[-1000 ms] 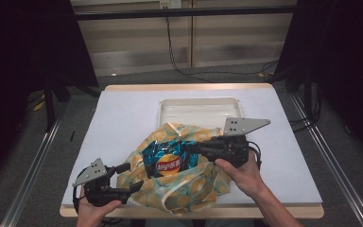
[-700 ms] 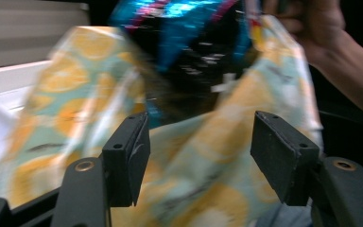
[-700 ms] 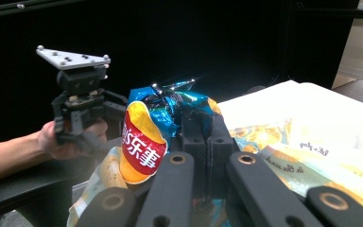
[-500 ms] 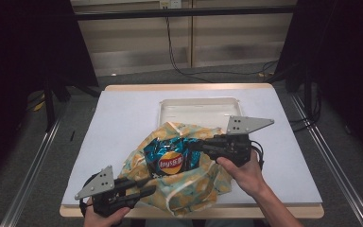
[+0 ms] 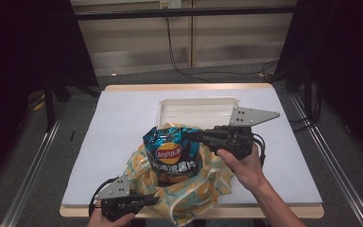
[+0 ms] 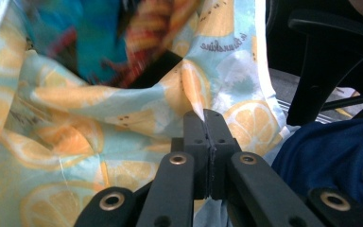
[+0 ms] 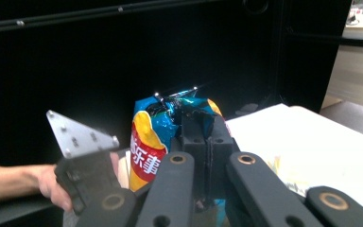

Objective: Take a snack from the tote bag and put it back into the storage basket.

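Setting: dark room, white bench, chip bag upright inside lemon-print tote
Left hand-held gripper: just clamped tote's near rim
Right hand-held gripper: clenched on chip bag's top
Risk: thin rim slipping free, tote mouth collapsing, foil tearing

**Count of items on your table**

You have one chip bag, blue with a red logo. You have one cloth bag, printed with lemon slices. One shallow white tray lies behind them. One white mat covers the tabletop. You hold two grippers: one left gripper and one right gripper. Each carries one grey three-cornered plate, two in all.
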